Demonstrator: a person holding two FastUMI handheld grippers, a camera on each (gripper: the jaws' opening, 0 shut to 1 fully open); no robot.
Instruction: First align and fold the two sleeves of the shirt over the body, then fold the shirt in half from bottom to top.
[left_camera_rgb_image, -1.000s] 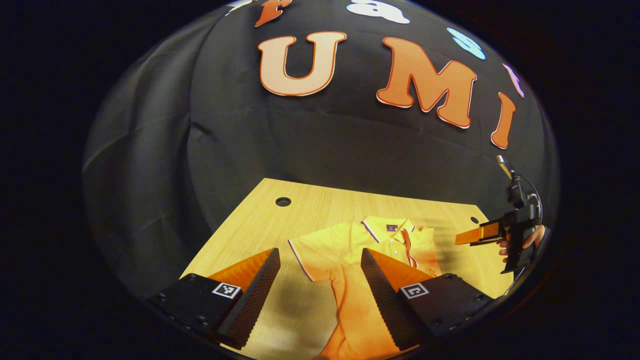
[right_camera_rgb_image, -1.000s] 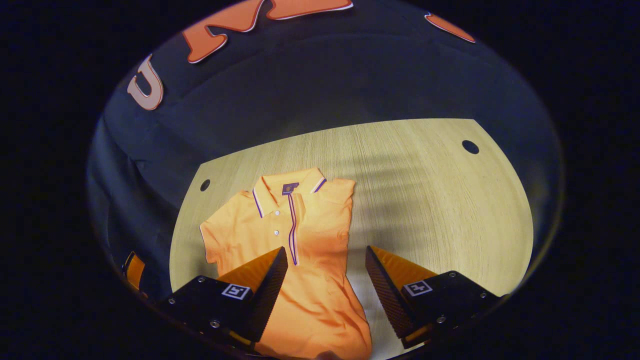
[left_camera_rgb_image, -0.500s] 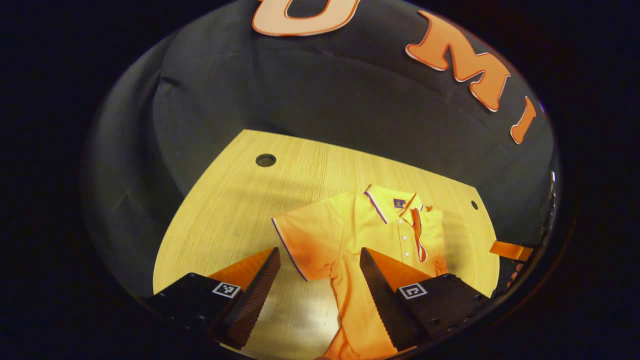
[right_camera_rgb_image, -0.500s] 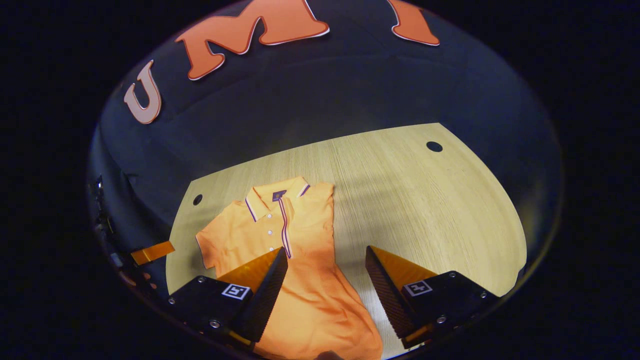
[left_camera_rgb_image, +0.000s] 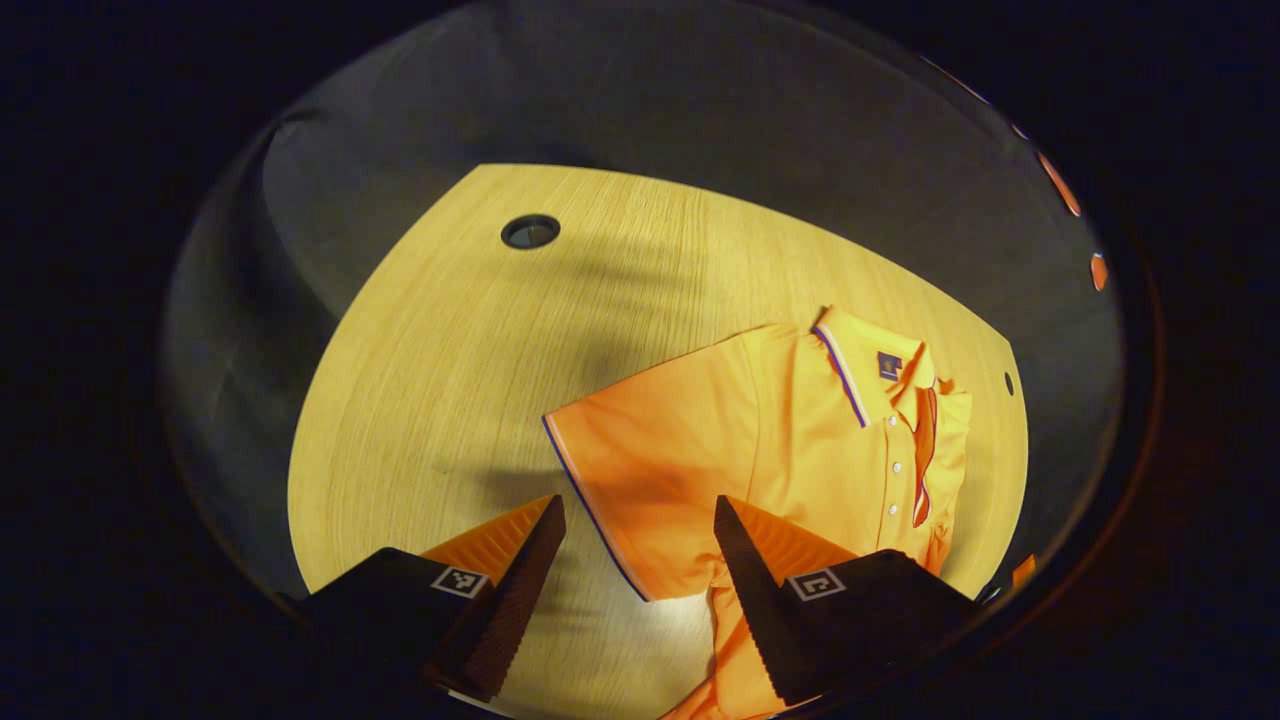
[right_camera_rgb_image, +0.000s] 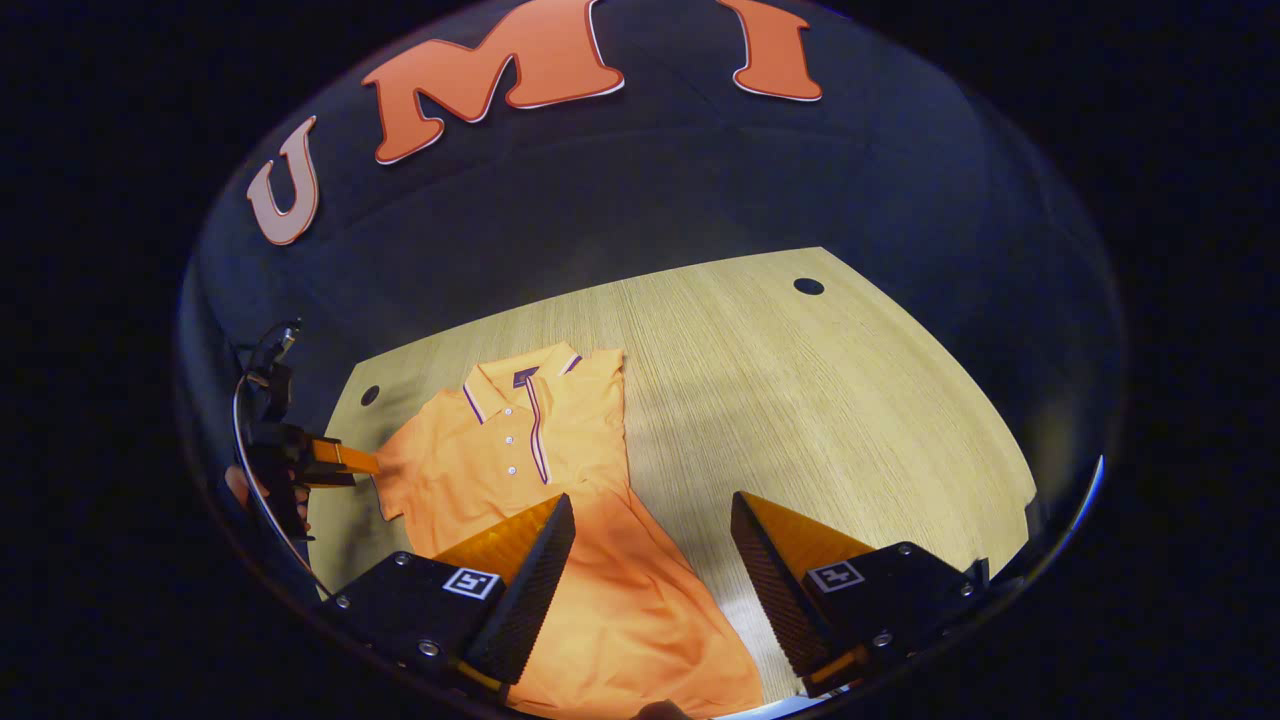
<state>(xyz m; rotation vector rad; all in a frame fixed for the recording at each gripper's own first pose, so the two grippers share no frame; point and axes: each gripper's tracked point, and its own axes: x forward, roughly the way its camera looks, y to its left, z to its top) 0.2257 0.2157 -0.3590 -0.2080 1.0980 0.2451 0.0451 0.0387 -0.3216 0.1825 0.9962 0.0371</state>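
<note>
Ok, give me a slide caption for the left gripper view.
Open left gripper poised over the spread sleeve of an orange polo shirt on a wooden table.

From my right gripper view, the polo shirt (right_camera_rgb_image: 560, 480) lay on the table (right_camera_rgb_image: 820, 400), collar toward twelve o'clock. The left gripper (right_camera_rgb_image: 350, 462) sat at nine o'clock beside its outspread sleeve (right_camera_rgb_image: 405, 478).

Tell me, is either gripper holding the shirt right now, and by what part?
Nothing is held. The left gripper is open above the spread sleeve of the shirt; the right gripper is open too.
</note>
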